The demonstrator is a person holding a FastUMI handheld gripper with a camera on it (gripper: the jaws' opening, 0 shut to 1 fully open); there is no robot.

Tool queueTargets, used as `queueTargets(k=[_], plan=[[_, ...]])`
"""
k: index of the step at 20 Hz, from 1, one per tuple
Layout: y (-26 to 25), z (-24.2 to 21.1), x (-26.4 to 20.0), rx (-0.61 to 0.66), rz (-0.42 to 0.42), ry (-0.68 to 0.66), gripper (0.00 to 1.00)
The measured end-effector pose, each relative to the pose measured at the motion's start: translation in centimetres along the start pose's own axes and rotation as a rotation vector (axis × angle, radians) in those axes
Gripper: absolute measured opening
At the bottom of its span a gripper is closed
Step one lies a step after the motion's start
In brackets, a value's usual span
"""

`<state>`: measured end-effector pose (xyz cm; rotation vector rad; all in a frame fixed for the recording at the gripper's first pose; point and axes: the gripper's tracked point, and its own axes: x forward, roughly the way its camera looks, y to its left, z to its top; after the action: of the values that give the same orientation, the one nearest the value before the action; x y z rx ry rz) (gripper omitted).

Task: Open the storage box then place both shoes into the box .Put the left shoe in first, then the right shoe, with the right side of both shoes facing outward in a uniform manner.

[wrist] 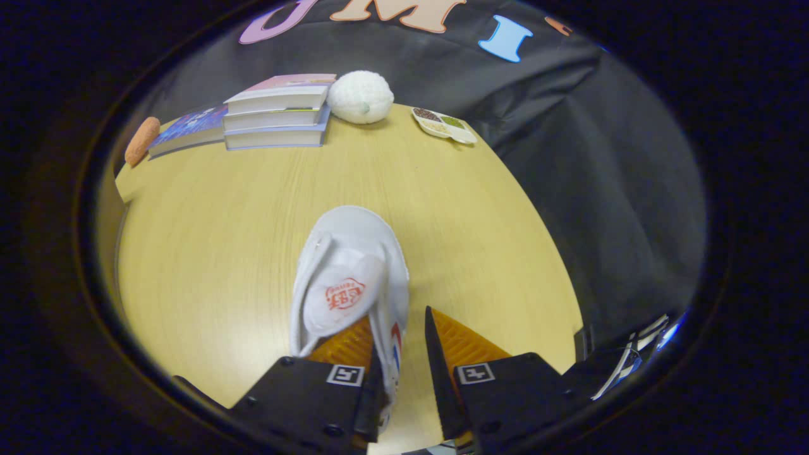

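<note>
Gripper view, nearest first: the gripper (399, 338) has its two fingers set a moderate way apart. The left finger sits inside the opening of a white shoe (349, 278), and the shoe's right side wall, the one with a red and blue stripe, stands in the gap between the fingers. The right finger is outside that wall, and a strip of tabletop shows between it and the shoe, so it does not appear to press on the shoe; whether the left finger touches the wall from the inside cannot be told.

The shoe runs forward from the fingers, toe pointing away, lying on the pale wooden table (208, 253). Its insole with a red stamped mark faces up just ahead of the left finger.

Beyond the shoe is a wide stretch of bare tabletop. At the far edge of the table, a stack of books (278, 112) lies to the left, with an orange sponge-like piece (141, 140) further left of it. A white knobbly ball (360, 97) sits just beside the books on their right, and a small divided dish of grains (442, 124) lies to the right of that, near the dark cloth wall.
</note>
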<state>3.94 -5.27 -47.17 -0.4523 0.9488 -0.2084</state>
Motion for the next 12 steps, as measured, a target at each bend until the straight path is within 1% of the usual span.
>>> queueTargets(k=[1, 3, 4, 5, 6, 7, 9, 12], plan=[[0.34, 0.06, -0.13, 0.003, 0.005, 0.002, 0.24], [0.5, 0.07, -0.16, -0.005, -0.014, -0.003, 0.17], [0.19, 0.0, -0.18, -0.02, -0.039, -0.009, 0.16], [0.12, 0.16, -0.15, -0.029, -0.048, -0.016, 0.16], [0.13, 0.11, -0.21, -0.033, -0.049, -0.02, 0.1], [0.09, 0.1, -0.09, -0.027, -0.045, -0.016, 0.09], [0.01, -0.04, -0.05, 0.028, -0.025, -0.003, 0.1], [-0.03, -0.4, 0.14, 0.174, 0.028, 0.035, 0.1]])
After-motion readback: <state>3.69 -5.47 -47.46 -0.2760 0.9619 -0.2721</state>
